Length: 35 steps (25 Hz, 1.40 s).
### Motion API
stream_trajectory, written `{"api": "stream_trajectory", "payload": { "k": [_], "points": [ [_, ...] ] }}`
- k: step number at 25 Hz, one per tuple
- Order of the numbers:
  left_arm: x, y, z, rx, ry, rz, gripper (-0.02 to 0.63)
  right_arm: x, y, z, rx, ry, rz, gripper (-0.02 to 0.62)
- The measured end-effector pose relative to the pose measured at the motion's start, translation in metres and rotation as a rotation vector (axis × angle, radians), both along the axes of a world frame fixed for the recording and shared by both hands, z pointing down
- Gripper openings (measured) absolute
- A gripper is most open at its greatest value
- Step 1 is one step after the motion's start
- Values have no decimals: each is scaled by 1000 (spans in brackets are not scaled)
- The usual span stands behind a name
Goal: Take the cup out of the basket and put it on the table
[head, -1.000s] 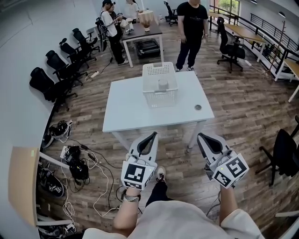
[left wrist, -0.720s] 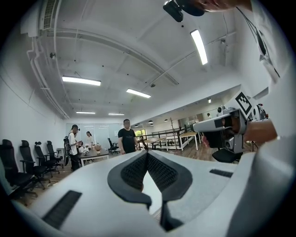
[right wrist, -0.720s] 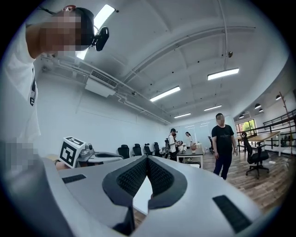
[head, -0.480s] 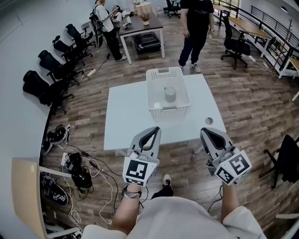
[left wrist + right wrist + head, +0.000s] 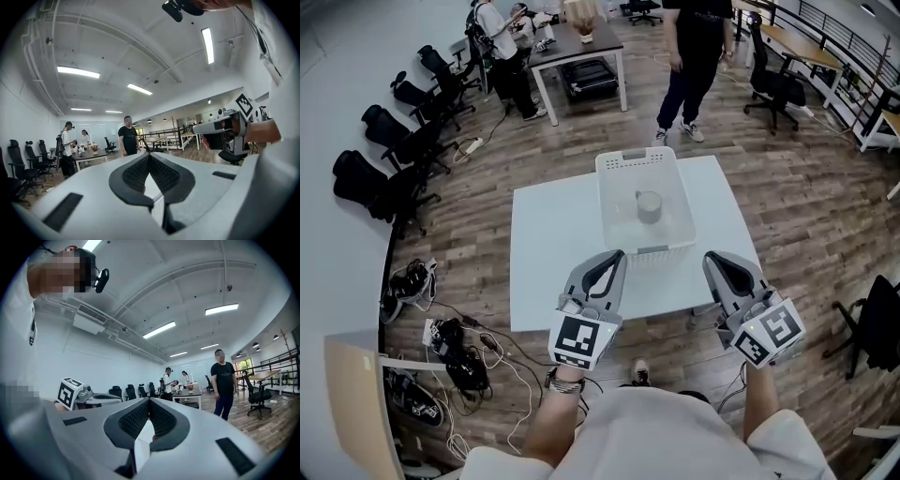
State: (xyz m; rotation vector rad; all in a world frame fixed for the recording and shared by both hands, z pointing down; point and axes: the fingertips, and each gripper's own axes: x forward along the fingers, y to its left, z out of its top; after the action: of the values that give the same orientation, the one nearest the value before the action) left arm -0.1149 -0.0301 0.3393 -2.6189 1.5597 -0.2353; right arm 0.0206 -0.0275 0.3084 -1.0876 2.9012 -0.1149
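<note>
Head view alone for the task's things: one grey cup (image 5: pixel 649 205), upright inside one white basket (image 5: pixel 606 202), on the far half of one white table (image 5: pixel 546 267). Likewise there alone, both tools at once: left gripper (image 5: pixel 616 254) and right gripper (image 5: pixel 711 257). Cup, basket and tabletop not to be made out in either gripper view, both aimed level across the room and up toward the ceiling lights (image 5: pixel 78 71).

Left gripper view only: the right gripper side-on at the right edge, and a head-mounted camera (image 5: pixel 180 7) at the top. Right gripper view only: the left gripper's marker cube (image 5: pixel 70 392) at the left.

Counted: two grippers, one cup, one basket, one white table. Three people farther back: one person in black (image 5: pixel 698 42) standing beyond the table, two others (image 5: pixel 65 138) by a dark table (image 5: pixel 574 45). Along the left wall, a row of black office chairs (image 5: pixel 394 159); on the floor, a tangle of cables (image 5: pixel 487 347).

Pose: left forearm (image 5: pixel 551 422) and right forearm (image 5: pixel 757 398) stretched forward from the body, grippers side by side and apart, jaws pointing toward the basket. Left tip just beside the basket's near-left corner, right tip off its near-right corner, cup apart from both.

Jaws: left closed tight, pads tip to tip, nothing between. Right closed the same way, holding nothing.
</note>
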Motion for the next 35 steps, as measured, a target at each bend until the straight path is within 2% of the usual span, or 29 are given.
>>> {"api": "stream_trajectory", "payload": {
  "k": [10, 17, 23, 27, 35],
  "points": [
    [0, -41, 11, -35, 7, 8, 0, -5, -41, 14, -31, 32, 5, 17],
    [12, -52, 13, -18, 21, -54, 0, 7, -55, 18, -28, 51, -32, 17],
    [28, -52, 24, -64, -6, -132, 0, 24, -51, 22, -13, 79, -47, 17],
    [43, -54, 23, -64, -33, -141, 31, 35, -55, 26, -18, 59, -76, 18],
    [52, -80, 21, -76, -89, -129, 44, 39, -65, 30, -41, 45, -96, 18]
  ]
}}
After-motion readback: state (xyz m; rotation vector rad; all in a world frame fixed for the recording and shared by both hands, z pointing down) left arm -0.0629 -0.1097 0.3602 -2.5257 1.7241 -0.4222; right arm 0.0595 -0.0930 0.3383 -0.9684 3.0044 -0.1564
